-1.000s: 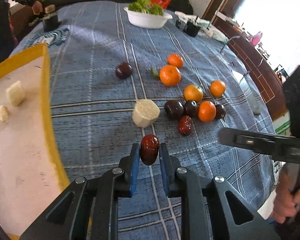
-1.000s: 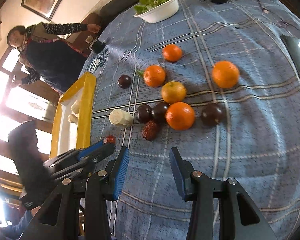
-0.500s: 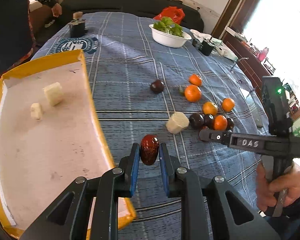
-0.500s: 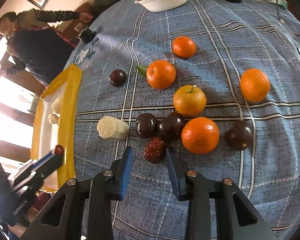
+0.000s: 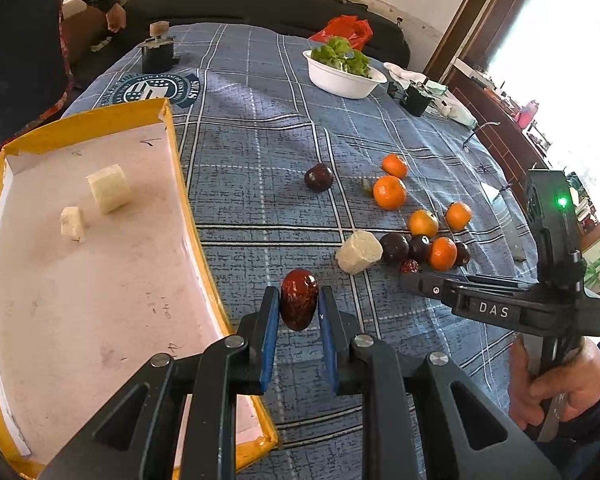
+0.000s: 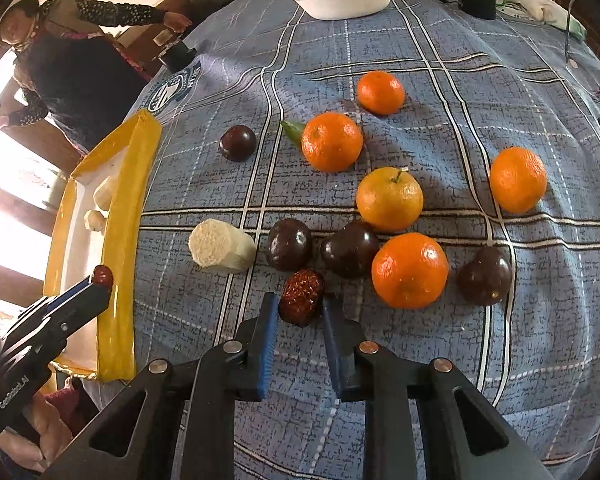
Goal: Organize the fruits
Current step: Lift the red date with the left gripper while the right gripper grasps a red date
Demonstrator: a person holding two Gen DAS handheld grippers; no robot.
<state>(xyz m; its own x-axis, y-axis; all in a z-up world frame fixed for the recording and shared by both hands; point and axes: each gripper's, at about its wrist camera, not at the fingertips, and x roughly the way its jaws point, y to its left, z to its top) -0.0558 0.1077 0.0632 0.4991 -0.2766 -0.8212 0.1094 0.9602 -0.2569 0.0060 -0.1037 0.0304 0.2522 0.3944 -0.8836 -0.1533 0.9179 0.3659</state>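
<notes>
My left gripper (image 5: pixel 299 294) is shut on a smooth red date (image 5: pixel 299 310), held in the air over the cloth just right of the yellow tray's rim (image 5: pixel 188 208). The tray holds two white chunks (image 5: pixel 108 188). My right gripper (image 6: pixel 300 302) points down at the fruit pile. Its jaws are closing, and its pads touch both sides of a wrinkled red date (image 6: pixel 302 294) lying on the cloth. Behind that date lie dark plums (image 6: pixel 290 244) and several oranges (image 6: pixel 410 270). A third white chunk (image 6: pixel 220 244) lies left of the plums.
A white bowl of greens (image 5: pixel 344 80) stands at the far side, with small black devices (image 5: pixel 416 98) near it. One plum (image 5: pixel 319 177) lies alone mid-table. A person (image 6: pixel 80 60) stands beyond the tray. The table's right edge (image 5: pixel 516 236) runs close to the oranges.
My left gripper carried its date leftward, up to the tray's edge. My right gripper dropped toward the pile and its jaws narrowed around the wrinkled date.
</notes>
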